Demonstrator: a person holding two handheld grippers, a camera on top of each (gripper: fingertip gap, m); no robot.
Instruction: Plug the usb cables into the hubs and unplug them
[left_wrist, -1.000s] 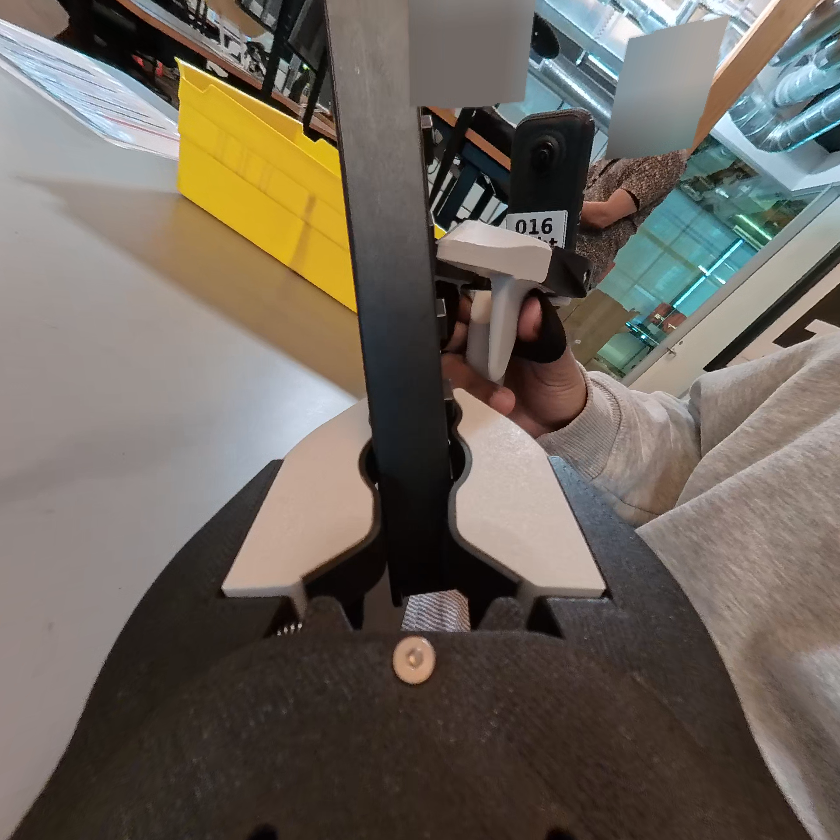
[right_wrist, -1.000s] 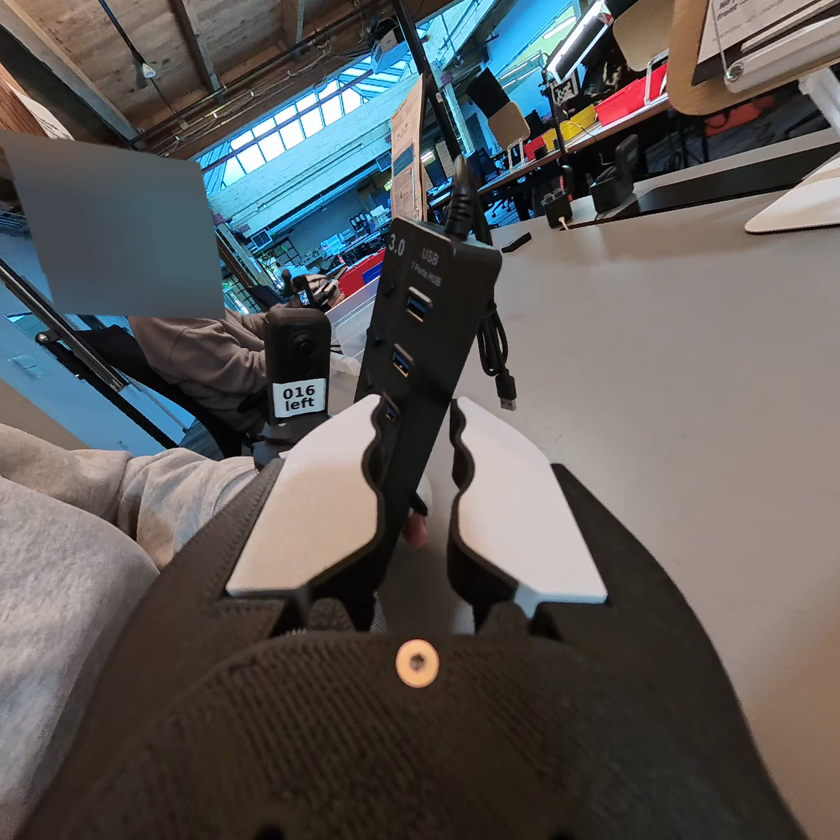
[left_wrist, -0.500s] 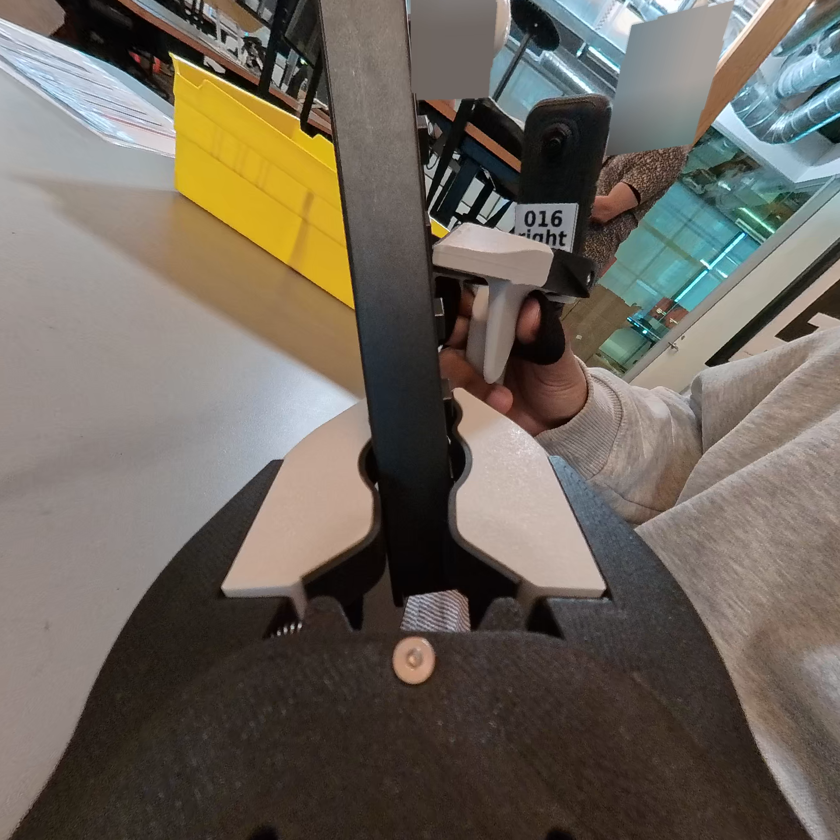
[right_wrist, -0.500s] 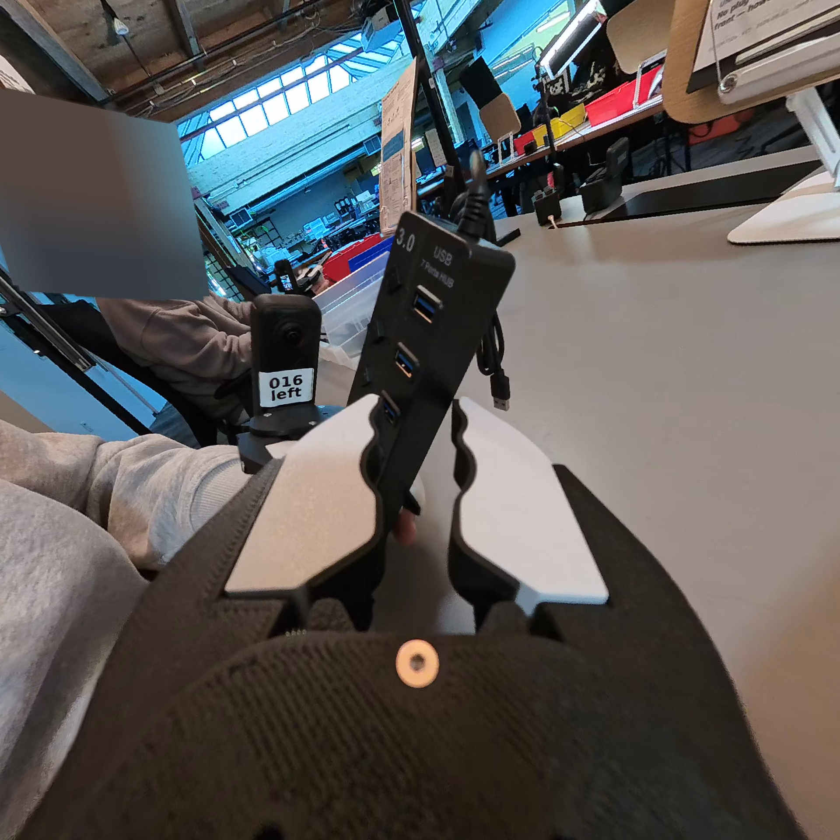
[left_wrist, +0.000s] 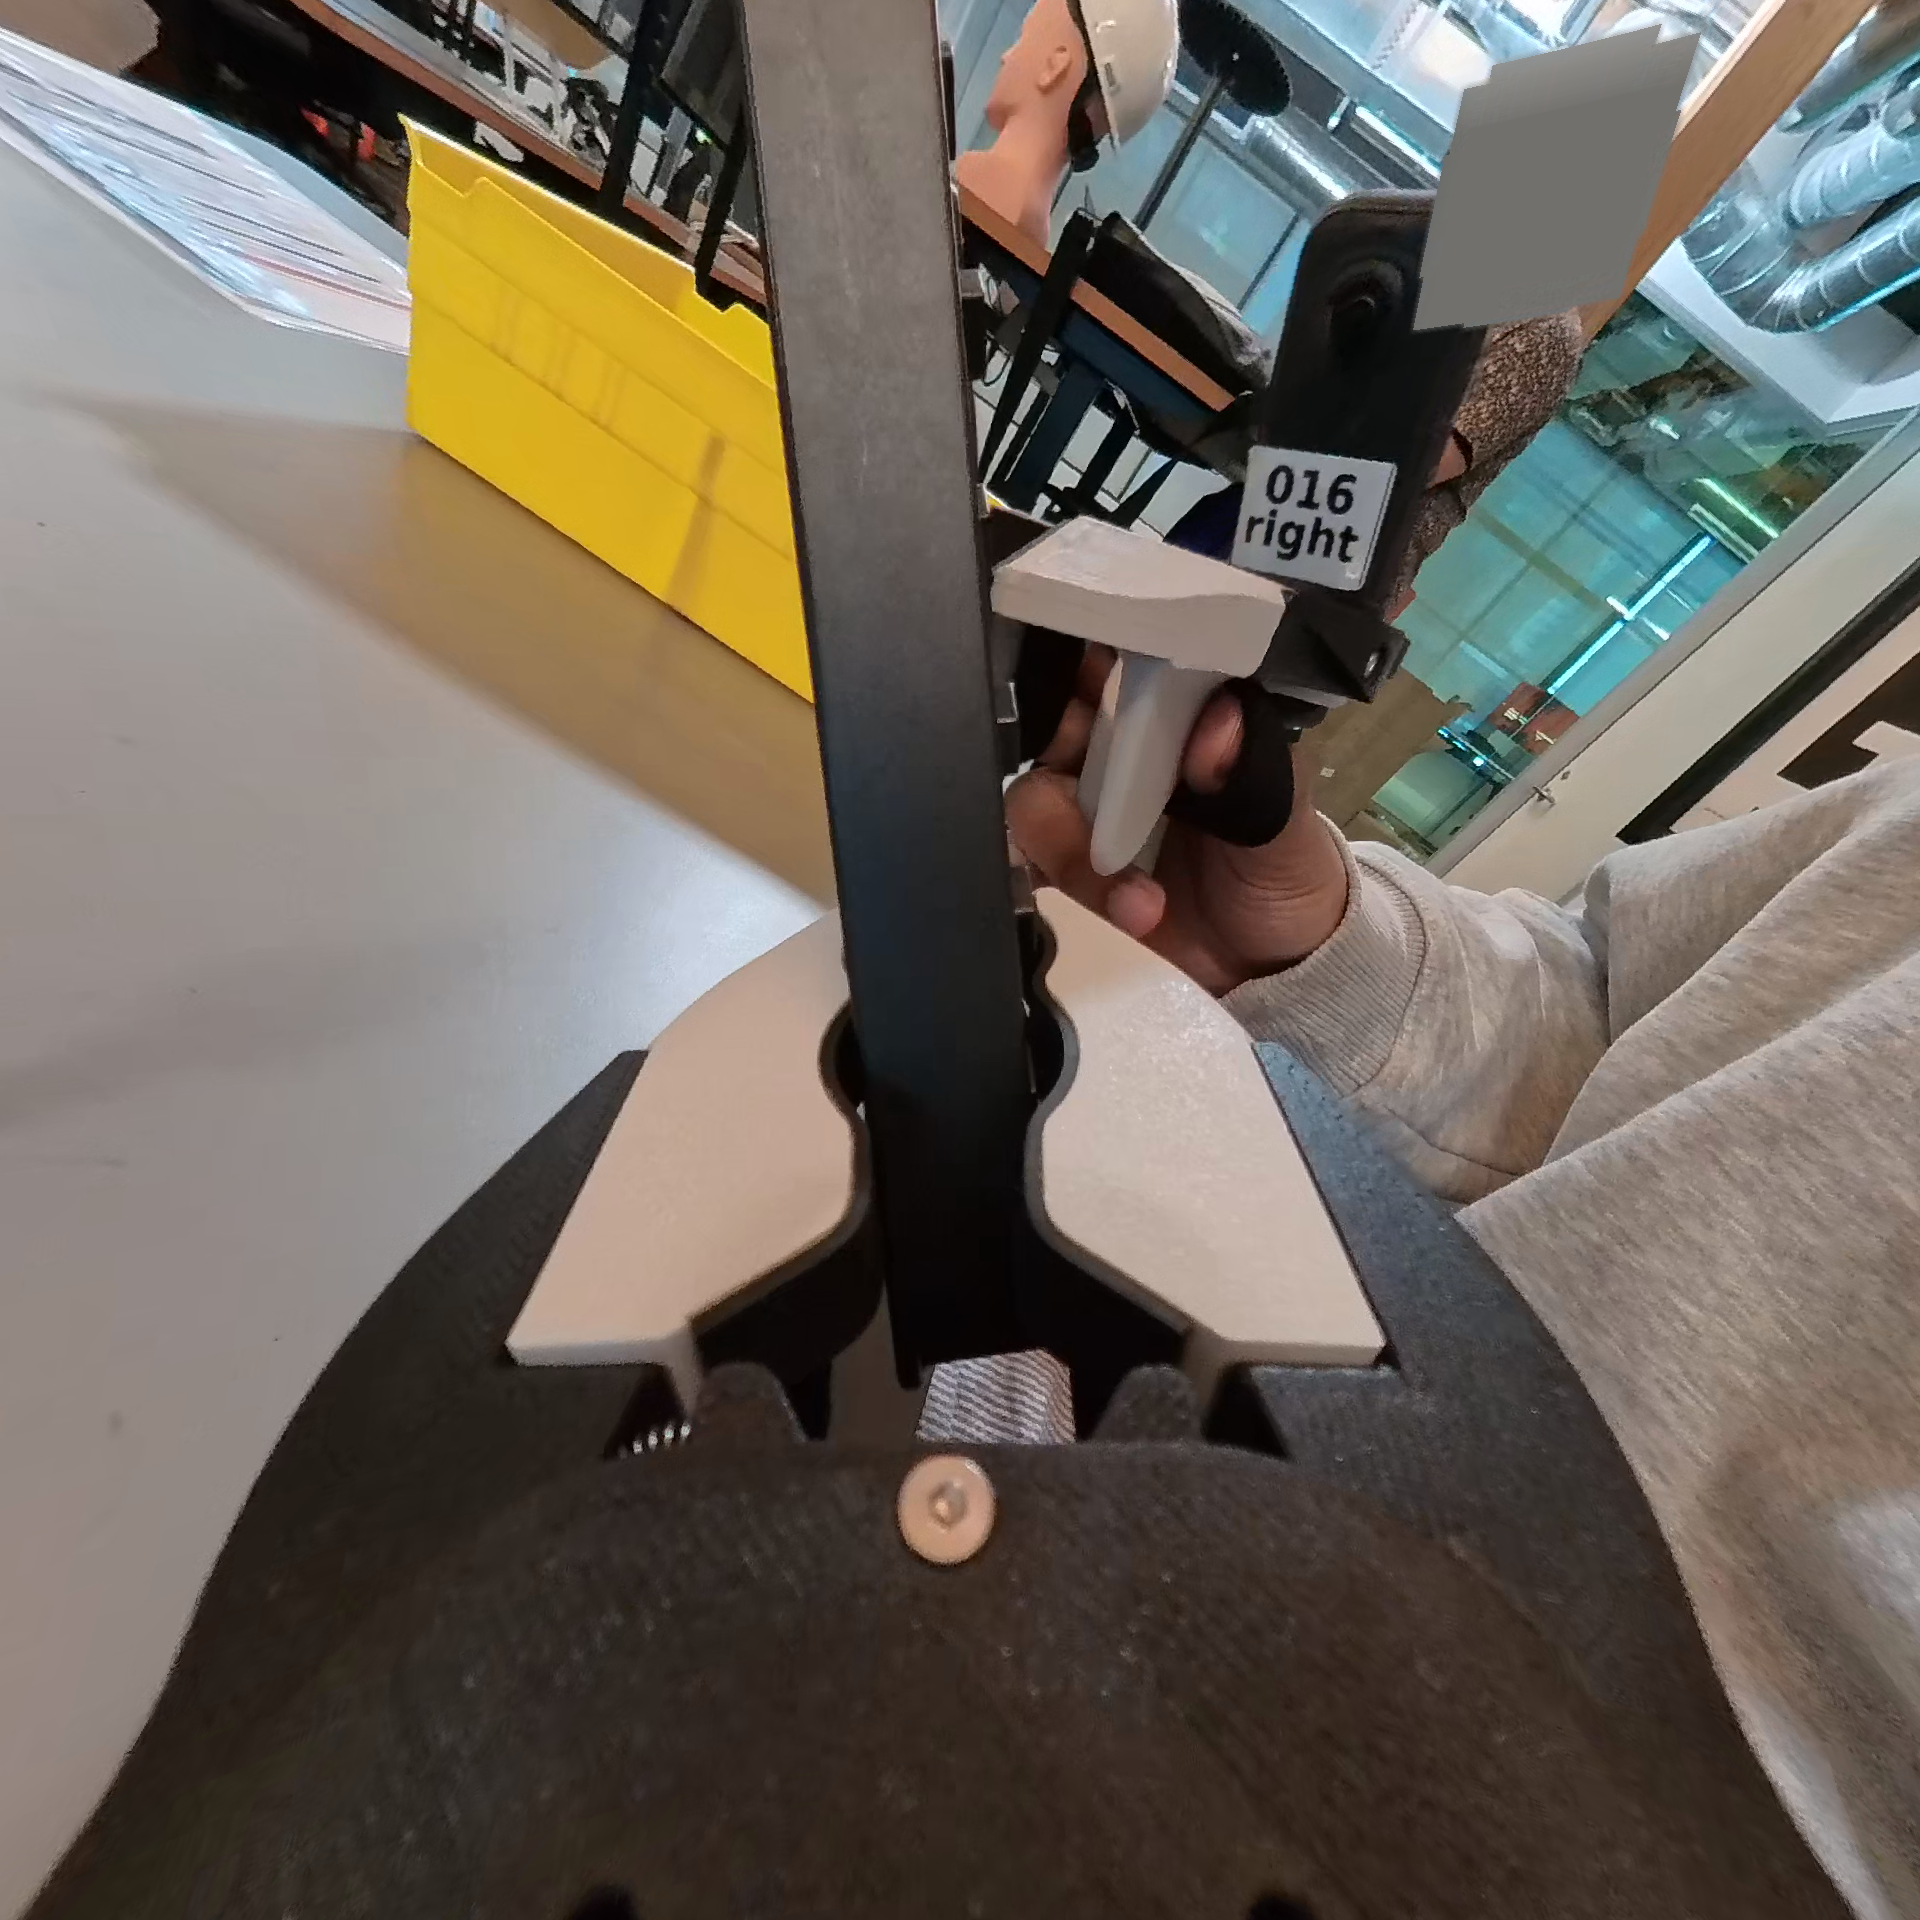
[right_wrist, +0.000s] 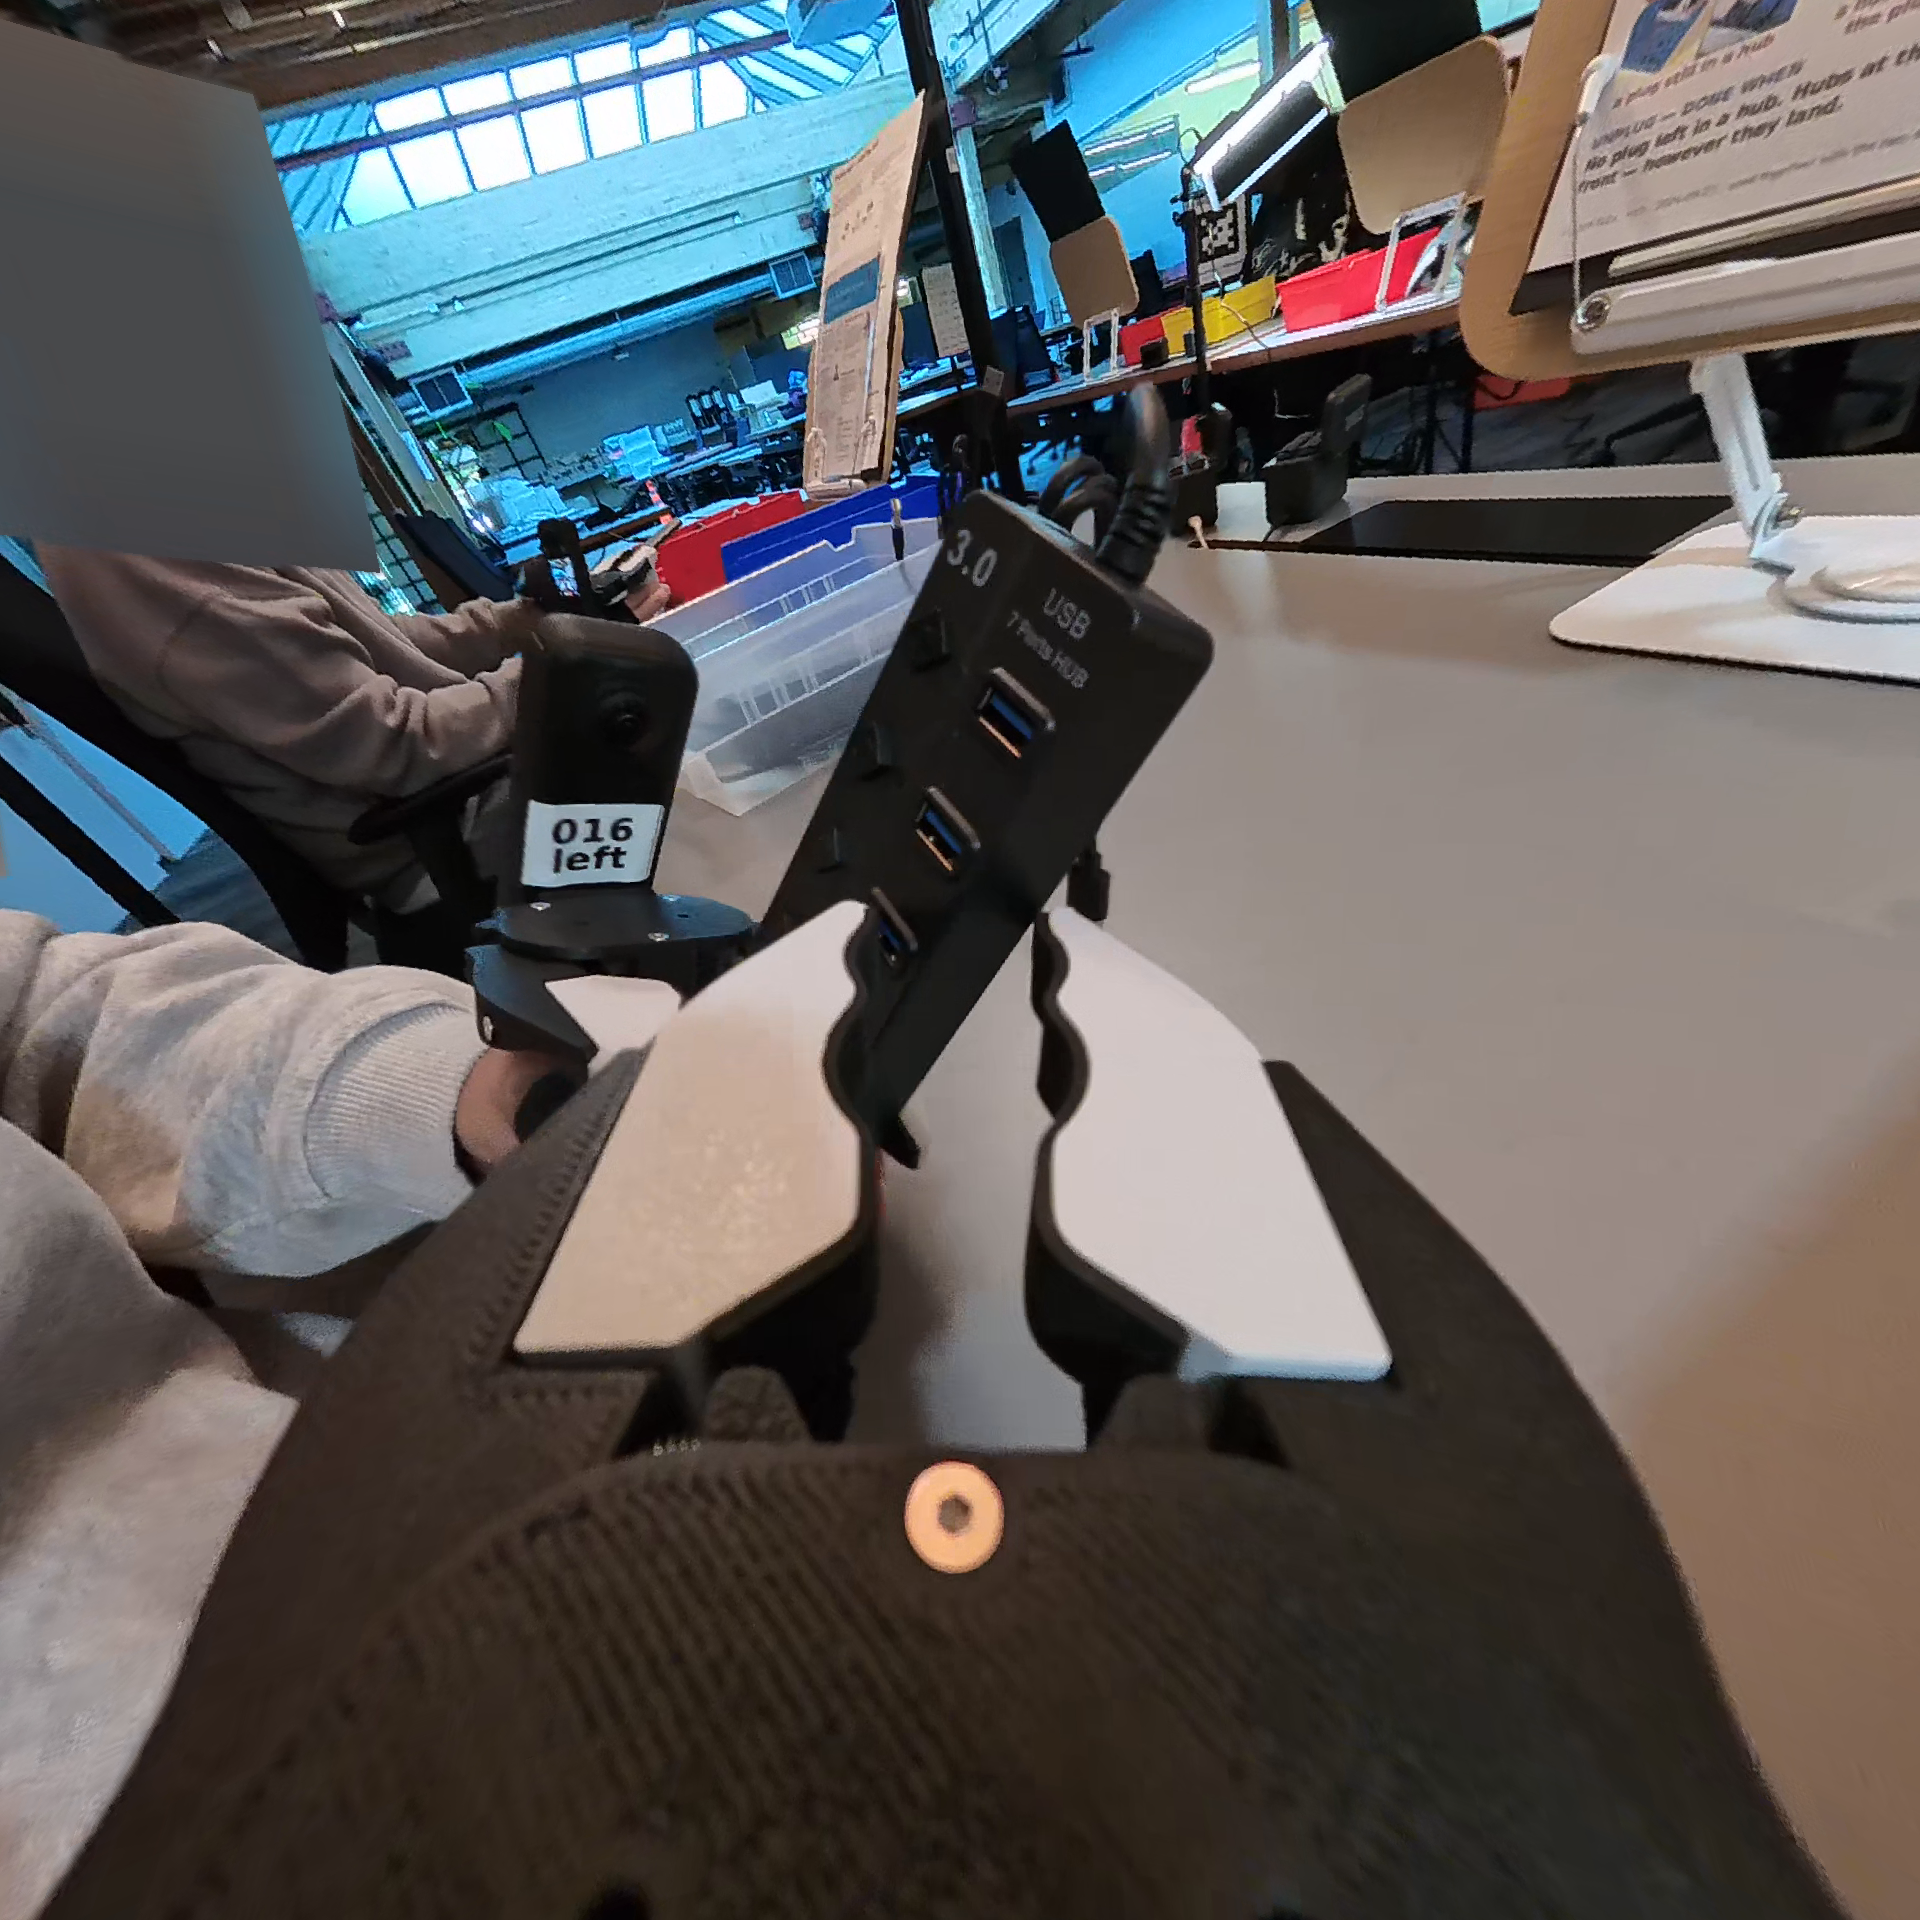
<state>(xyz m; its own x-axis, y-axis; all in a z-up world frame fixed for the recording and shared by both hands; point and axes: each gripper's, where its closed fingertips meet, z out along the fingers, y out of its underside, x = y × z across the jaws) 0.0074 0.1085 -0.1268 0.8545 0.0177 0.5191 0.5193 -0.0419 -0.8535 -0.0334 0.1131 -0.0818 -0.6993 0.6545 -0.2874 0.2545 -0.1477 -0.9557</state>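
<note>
A black multi-port USB hub (left_wrist: 883, 520) stands upright, clamped near its lower end by my left gripper (left_wrist: 945, 997), which is shut on it. In the right wrist view the hub (right_wrist: 997, 769) leans to the right and shows blue ports, small switches and its own black cable (right_wrist: 1132, 478) coming out of the top end. A plug (right_wrist: 1091, 883) of that cable hangs behind the hub. My right gripper (right_wrist: 940, 925) is open and empty. Its left finger (right_wrist: 727, 1143) sits just in front of the hub's lower ports. That gripper also shows behind the hub in the left wrist view (left_wrist: 1132, 613).
A yellow bin (left_wrist: 582, 416) stands on the grey table (left_wrist: 312, 883) to the left. A clear plastic bin (right_wrist: 790, 644) sits behind the hub. A white stand base (right_wrist: 1745, 603) is at the far right. A seated person (right_wrist: 270, 686) is at the left edge. Left tips to right tips: about 6 centimetres.
The hub has tilted further to the right in the right wrist view and shows more of its port face. The right gripper has shifted slightly up and right beside it. Both grips are unchanged.
</note>
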